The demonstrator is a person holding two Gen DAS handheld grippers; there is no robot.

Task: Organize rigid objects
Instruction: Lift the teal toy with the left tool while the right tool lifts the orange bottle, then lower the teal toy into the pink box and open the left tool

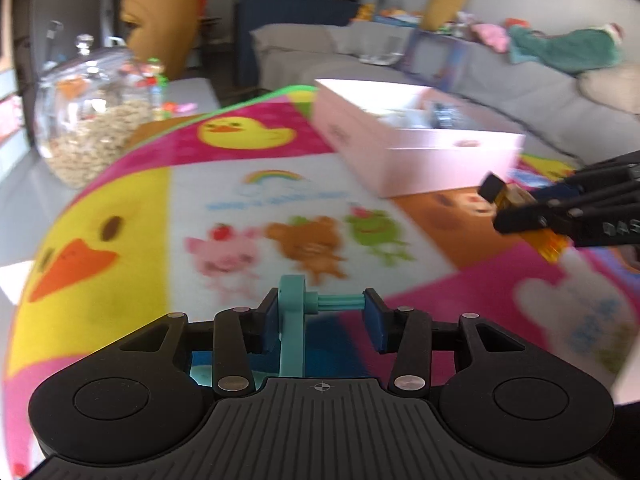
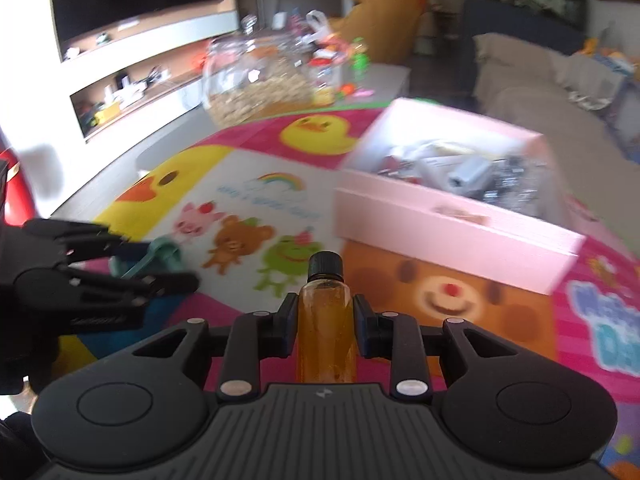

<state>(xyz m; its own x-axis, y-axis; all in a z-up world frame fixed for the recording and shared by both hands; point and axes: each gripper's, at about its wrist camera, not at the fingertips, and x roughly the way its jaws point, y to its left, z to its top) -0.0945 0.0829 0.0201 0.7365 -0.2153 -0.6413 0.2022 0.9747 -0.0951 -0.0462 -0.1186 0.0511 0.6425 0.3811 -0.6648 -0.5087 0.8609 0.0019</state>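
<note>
My left gripper (image 1: 322,320) is shut on a teal plastic piece (image 1: 291,332) with a disc and a ribbed shaft, held across its blue pads above the colourful animal mat (image 1: 256,200). My right gripper (image 2: 325,312) has its jaws closing on a small amber bottle (image 2: 326,344) with a black cap. The pads press on both sides of the bottle, which is lifted off the mat. In the left wrist view the right gripper (image 1: 508,208) comes in from the right with the bottle (image 1: 554,246). An open pink box (image 2: 440,232) holding several items lies ahead to the right.
A large glass jar (image 1: 88,120) of pale bits stands at the mat's far left edge, with small toys beside it. A grey sofa (image 1: 520,80) runs behind the pink box (image 1: 420,160). The left gripper (image 2: 172,276) with its teal piece (image 2: 160,254) hovers left of the right one.
</note>
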